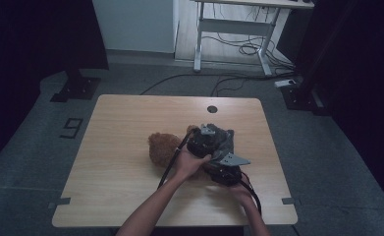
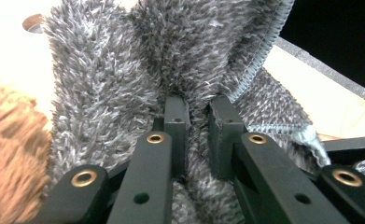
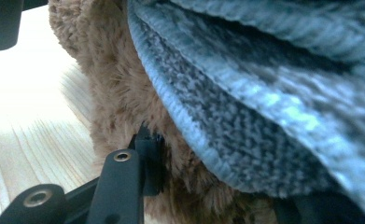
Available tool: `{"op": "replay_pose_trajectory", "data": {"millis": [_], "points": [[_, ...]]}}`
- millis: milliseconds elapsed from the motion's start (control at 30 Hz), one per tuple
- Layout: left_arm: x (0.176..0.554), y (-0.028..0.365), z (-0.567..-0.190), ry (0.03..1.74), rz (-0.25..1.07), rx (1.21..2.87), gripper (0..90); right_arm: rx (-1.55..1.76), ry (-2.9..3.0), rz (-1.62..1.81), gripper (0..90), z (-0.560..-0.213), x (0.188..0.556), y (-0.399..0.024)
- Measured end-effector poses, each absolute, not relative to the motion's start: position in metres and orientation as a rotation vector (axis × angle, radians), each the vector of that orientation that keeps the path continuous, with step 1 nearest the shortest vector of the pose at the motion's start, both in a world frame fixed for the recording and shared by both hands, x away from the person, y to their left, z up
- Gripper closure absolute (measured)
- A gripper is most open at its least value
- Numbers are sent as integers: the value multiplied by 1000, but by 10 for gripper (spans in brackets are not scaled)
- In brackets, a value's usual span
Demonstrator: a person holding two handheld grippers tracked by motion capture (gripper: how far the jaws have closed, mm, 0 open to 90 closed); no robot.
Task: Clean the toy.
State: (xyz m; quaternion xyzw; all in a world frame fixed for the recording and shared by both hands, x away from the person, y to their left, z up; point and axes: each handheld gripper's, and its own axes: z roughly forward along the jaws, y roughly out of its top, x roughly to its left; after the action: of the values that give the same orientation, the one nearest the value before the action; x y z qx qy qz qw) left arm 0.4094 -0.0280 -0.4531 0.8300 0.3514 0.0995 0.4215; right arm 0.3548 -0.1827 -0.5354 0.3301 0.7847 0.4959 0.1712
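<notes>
Lying across the middle of the wooden table (image 1: 130, 128), slightly toward the right half, was the brown plush toy (image 1: 161, 147), partly covered by the grey fuzzy cloth (image 1: 226, 140). Seemed to run with its long axis left to right across the table in the high view, the uncovered brown end pointing to the left edge, the covered end hidden under cloth and grippers; head or feet could not be told. Reached from the lower edge of that view were two forearms, both meeting over the right part of the toy.

Draped over the toy, bunched in folds, with a stitched hem (image 2: 259, 51) running diagonally up in the left gripper view. Rested just beside the brown fur (image 2: 7, 154) there, touching it.

Pinched on a fold of the grey cloth was the left gripper (image 2: 198, 123), its jaws pressed almost together with only the pile of the fabric between them. Pushed into the brown fur under the cloth edge was the right gripper (image 3: 208, 186); one black finger (image 3: 148, 154) sunk in the fur, the other side hidden by the cloth (image 3: 264, 93), so closed on the toy as far as could be seen, not certain.
</notes>
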Motion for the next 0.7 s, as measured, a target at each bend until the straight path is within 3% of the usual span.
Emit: {"op": "replay_pose_trajectory", "data": {"millis": [367,500,700], "points": [[393,33,-447,912,426,2070,795,954,2229,1431,576,-536,357,-184],[388,65,-452,922,402,2029,796,959,2224,1449,576,-536,358,-184],[383,102,-446,966,472,1993,795,981,2221,1462,576,-537,358,-185]]}}
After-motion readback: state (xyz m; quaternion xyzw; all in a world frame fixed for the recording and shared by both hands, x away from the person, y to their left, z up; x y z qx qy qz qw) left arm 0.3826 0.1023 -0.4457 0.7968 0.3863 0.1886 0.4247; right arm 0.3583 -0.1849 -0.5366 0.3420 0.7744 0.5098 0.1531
